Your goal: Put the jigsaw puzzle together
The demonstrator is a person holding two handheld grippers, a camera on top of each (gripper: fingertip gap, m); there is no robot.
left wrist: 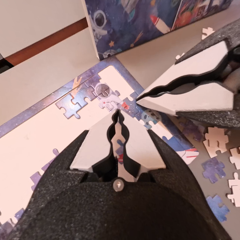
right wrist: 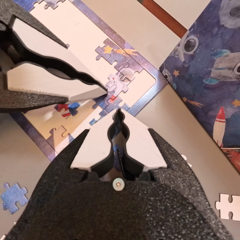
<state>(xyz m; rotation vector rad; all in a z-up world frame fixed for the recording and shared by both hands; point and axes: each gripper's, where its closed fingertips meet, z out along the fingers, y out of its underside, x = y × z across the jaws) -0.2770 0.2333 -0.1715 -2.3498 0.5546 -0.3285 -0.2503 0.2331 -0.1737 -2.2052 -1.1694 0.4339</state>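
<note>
The puzzle tray (left wrist: 39, 103) has a starry blue frame and a cream floor. A row of joined pieces runs along its far edge: comet pieces (left wrist: 76, 96), an astronaut (left wrist: 107, 98), a dark blue piece with a red mark (left wrist: 129, 107) and a blue planet piece (left wrist: 149, 116). My left gripper (left wrist: 118, 110) is shut, tips down at the astronaut's lower edge. My right gripper (left wrist: 137, 100) is shut, tips on the dark blue piece by the frame. In the right wrist view the right gripper (right wrist: 118, 109) sits at that piece (right wrist: 114, 102), with the left gripper (right wrist: 106, 90) beside the astronaut (right wrist: 116, 81).
The puzzle box (left wrist: 123, 32) stands just beyond the tray's far corner and also shows in the right wrist view (right wrist: 207, 77). Several loose pieces (left wrist: 215, 141) lie on the table right of the tray, some face down. A loose blue piece (right wrist: 13, 197) and a white one (right wrist: 228, 206) lie nearer. My two grippers' fingertips are within a few centimetres of each other.
</note>
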